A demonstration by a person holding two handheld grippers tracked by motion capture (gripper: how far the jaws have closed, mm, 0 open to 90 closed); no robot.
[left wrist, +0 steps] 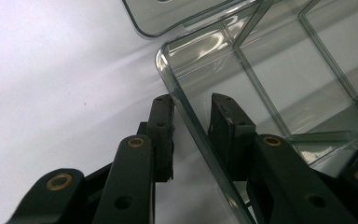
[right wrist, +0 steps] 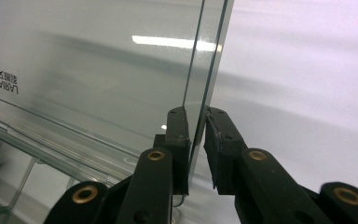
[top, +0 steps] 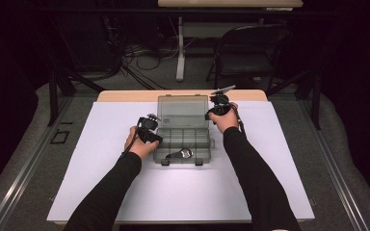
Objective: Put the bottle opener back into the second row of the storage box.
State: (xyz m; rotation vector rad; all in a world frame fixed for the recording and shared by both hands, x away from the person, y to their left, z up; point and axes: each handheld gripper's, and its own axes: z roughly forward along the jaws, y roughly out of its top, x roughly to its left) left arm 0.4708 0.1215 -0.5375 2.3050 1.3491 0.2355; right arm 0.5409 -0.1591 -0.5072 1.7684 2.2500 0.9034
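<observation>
White paper covers the table (top: 125, 192), with a wooden edge showing at its far side, and beyond it the dim room holds a folding chair (top: 250, 55), a table leg and loose cables on the grey floor.

Left of centre, the left gripper (top: 150, 133) sits at the left wall of a clear, smoke-tinted plastic organiser box (top: 183, 139). From the left gripper view, its two black jaws straddle that wall near the box's far left corner (left wrist: 186, 93), one jaw outside over the paper and the other inside a compartment. The inner pad seems to lie against the plastic, while a sliver of gap shows on the outer side, so I cannot tell whether this is a firm pinch.

At the middle of the table the box lies open, its tray divided into compartments; a small dark and silver object (top: 180, 154) (too small to identify) rests in the near row. Its lid (top: 182, 111) stands raised behind the tray.

To the right, the right gripper (top: 218, 107) meets the lid's right edge (right wrist: 207, 70). Its jaws are nearly pressed together with the thin lid edge between the pads, pinching it. Printed on the lid, seen upside down in the right gripper view, is the word "LARIA" (right wrist: 7, 85) with small characters beside it that I cannot read.
</observation>
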